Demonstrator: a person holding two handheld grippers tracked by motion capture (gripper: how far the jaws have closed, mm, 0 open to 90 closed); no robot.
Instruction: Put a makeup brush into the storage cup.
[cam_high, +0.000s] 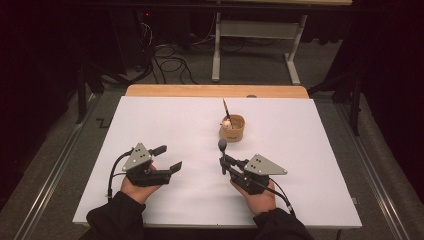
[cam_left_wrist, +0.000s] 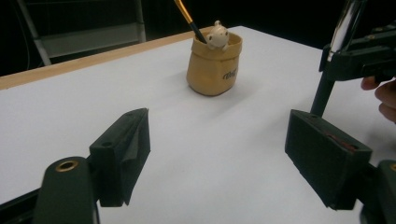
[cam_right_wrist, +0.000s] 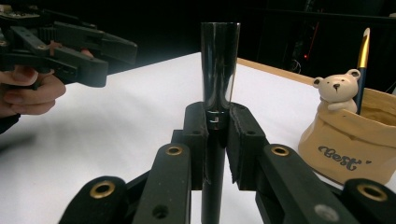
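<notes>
Now we look across the white table from left to right. At the left, our left hand holds the left gripper low over the white surface, its jaws spread wide with nothing between them; in the left gripper view the two black jaws stand well apart over bare table. Toward the middle and farther back stands a tan pen holder shaped like a small sack, with a little white bear figure perched at its rim and a thin brush leaning out of it, its handle slanting up and to the left. Nearer to us and just right of centre, the right gripper is clamped on a makeup brush, which it holds upright; in the right gripper view the dark shiny handle rises straight between the closed jaws. Our right hand grips that tool from behind. The holder sits just beyond the upright brush, apart from it, and well apart from the left gripper.
</notes>
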